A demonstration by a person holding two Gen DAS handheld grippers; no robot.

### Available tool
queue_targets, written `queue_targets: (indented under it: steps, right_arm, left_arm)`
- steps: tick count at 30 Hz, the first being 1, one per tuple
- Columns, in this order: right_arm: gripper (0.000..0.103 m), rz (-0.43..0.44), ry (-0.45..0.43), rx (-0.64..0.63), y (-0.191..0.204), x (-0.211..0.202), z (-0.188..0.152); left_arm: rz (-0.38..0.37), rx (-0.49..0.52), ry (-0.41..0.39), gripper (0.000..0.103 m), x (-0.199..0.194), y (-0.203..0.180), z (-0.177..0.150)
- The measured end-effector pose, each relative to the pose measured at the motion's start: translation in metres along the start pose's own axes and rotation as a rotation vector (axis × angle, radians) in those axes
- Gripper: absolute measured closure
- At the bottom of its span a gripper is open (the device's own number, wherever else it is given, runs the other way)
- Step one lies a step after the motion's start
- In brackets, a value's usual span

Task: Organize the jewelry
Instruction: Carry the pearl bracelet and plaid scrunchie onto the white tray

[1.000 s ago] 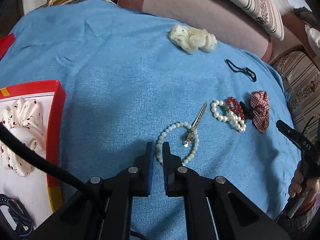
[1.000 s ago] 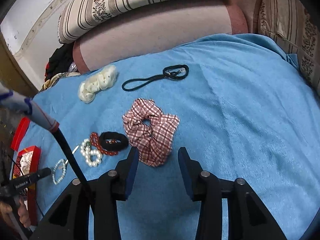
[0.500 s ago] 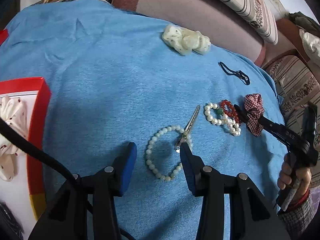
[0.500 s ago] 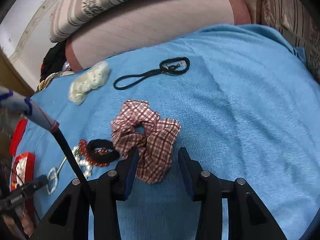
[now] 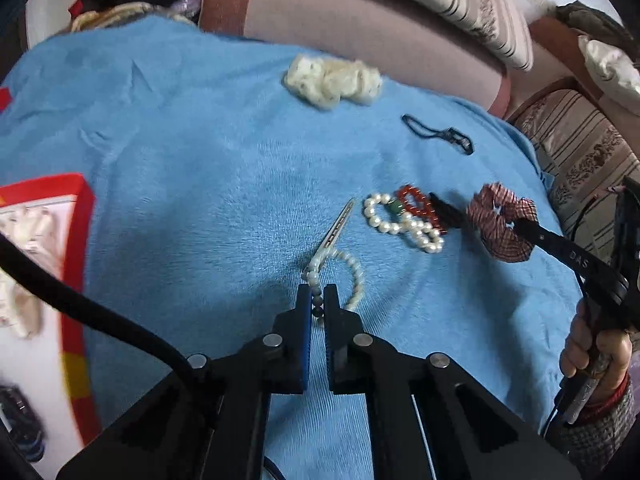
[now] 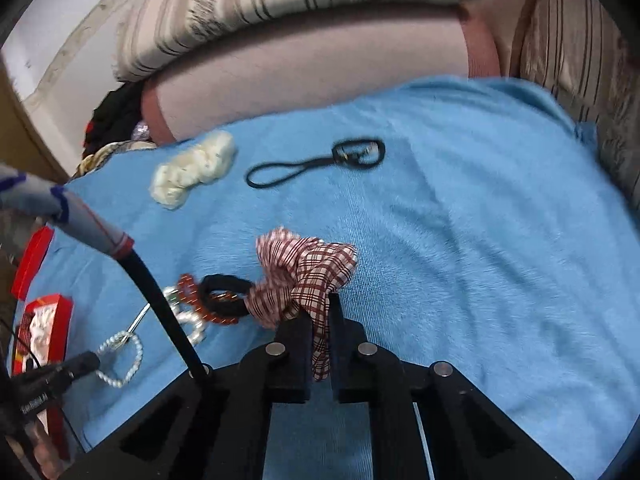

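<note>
blue cloth (image 5: 180,168) covers a couch seat, striped cushions behind. both grabs look made, so the step in hand is the pickup: the left gripper (image 5: 318,300) is clamped on the pale bead bracelet (image 5: 352,276), whose loop lies on the cloth with a metal clip (image 5: 338,226) across it; the right gripper (image 6: 320,312) is pinched on the plaid scrunchie (image 6: 304,272), a fold hanging between its jaws. next, likely, lift each clear and carry it to the red tray (image 5: 76,256) at the left. the clip seems caught in the bracelet and may drag along. the scrunchie touches a black tie (image 6: 222,294) lying on red beads (image 6: 188,284), beside white pearls (image 5: 404,224). farther off sit a cream scrunchie (image 5: 332,80) and a black cord (image 6: 312,162), well apart
</note>
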State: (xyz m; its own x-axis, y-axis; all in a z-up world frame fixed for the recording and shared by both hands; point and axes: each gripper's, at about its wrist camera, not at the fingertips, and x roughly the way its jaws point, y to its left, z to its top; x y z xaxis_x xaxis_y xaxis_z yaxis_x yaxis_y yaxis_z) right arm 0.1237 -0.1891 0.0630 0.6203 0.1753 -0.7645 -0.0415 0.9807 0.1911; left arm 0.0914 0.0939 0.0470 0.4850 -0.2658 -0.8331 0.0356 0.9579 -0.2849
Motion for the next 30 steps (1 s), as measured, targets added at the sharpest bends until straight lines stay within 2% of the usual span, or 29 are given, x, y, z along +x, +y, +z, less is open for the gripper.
queue_targets:
  steps: [8, 16, 24, 30]
  right_arm:
    - [0.096, 0.038, -0.023, -0.023, 0.017, -0.049, -0.022]
    - [0.096, 0.127, -0.028, -0.118, 0.071, -0.078, -0.040]
    - [0.096, 0.258, -0.010, -0.248, 0.155, -0.079, -0.047]
    - [0.096, 0.369, 0.024, -0.333, 0.227, -0.076, -0.052]
  left_arm:
    - [0.003, -0.018, -0.074, 0.098, -0.059, 0.008, -0.020]
    - [0.039, -0.037, -0.145, 0.098, -0.117, 0.027, -0.045]
    - [0.125, -0.153, -0.224, 0.098, -0.183, 0.089, -0.068]
    - [0.195, -0.255, -0.256, 0.098, -0.211, 0.149, -0.089]
